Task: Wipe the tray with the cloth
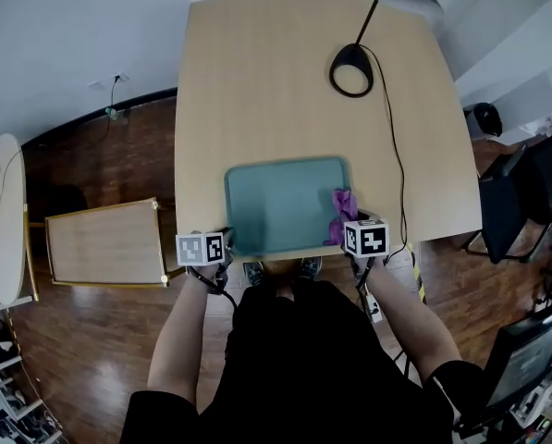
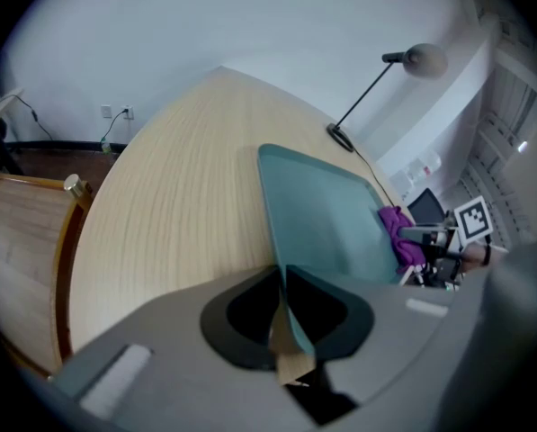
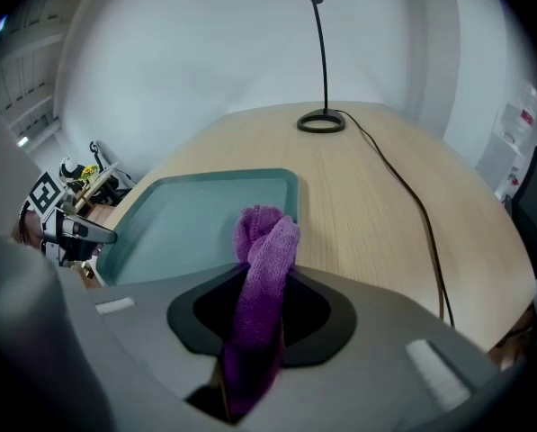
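Note:
A teal tray [image 1: 280,202] lies on the light wooden table near its front edge, seen also in the left gripper view [image 2: 317,214] and the right gripper view [image 3: 196,219]. My left gripper [image 1: 226,240] is shut on the tray's near left corner; its jaws pinch the tray's rim [image 2: 286,309]. My right gripper [image 1: 342,239] is shut on a purple cloth [image 1: 342,213], which hangs bunched over the tray's right edge [image 3: 266,268]. The cloth's free end [image 2: 401,232] rests at the tray's near right corner.
A black desk lamp [image 1: 354,67] stands at the back of the table [image 1: 257,81], its cable [image 1: 398,165] running down the right side to the front edge. A wooden frame [image 1: 104,243] sits on the floor at the left. Desk chairs [image 1: 525,192] stand at the right.

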Demonstrator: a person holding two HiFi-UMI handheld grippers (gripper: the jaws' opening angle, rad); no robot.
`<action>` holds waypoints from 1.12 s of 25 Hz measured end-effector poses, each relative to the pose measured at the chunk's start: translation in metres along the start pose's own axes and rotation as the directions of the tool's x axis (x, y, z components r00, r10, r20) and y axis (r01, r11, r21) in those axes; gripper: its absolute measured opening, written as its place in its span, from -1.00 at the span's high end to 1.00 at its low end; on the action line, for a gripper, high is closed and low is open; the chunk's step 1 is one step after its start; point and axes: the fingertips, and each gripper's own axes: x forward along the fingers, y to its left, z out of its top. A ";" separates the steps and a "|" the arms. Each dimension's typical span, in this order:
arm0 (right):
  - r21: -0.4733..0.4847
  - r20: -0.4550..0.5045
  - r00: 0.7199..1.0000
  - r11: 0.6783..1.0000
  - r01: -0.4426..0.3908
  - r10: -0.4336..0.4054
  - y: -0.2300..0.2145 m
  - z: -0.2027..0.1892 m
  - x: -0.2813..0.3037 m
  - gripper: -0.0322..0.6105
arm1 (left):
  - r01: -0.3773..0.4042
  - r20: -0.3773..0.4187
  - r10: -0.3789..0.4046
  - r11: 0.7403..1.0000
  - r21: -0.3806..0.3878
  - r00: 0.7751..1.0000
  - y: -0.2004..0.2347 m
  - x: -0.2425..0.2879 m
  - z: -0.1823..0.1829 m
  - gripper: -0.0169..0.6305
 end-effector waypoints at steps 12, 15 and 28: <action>-0.243 -0.073 0.997 0.970 0.017 -0.036 -0.007 0.089 0.052 0.62 | 0.000 -0.025 0.001 1.000 0.030 1.000 -0.001 -0.004 -0.002 0.78; -0.297 -0.081 0.996 0.955 0.015 -0.041 0.001 0.114 0.061 0.62 | 0.002 -0.017 -0.002 1.000 0.004 1.000 0.003 -0.005 0.000 0.78; -0.517 -0.073 0.996 0.852 -0.088 0.059 0.049 0.112 0.044 0.62 | -0.027 -0.030 0.027 1.000 0.005 0.999 0.003 -0.001 -0.003 0.77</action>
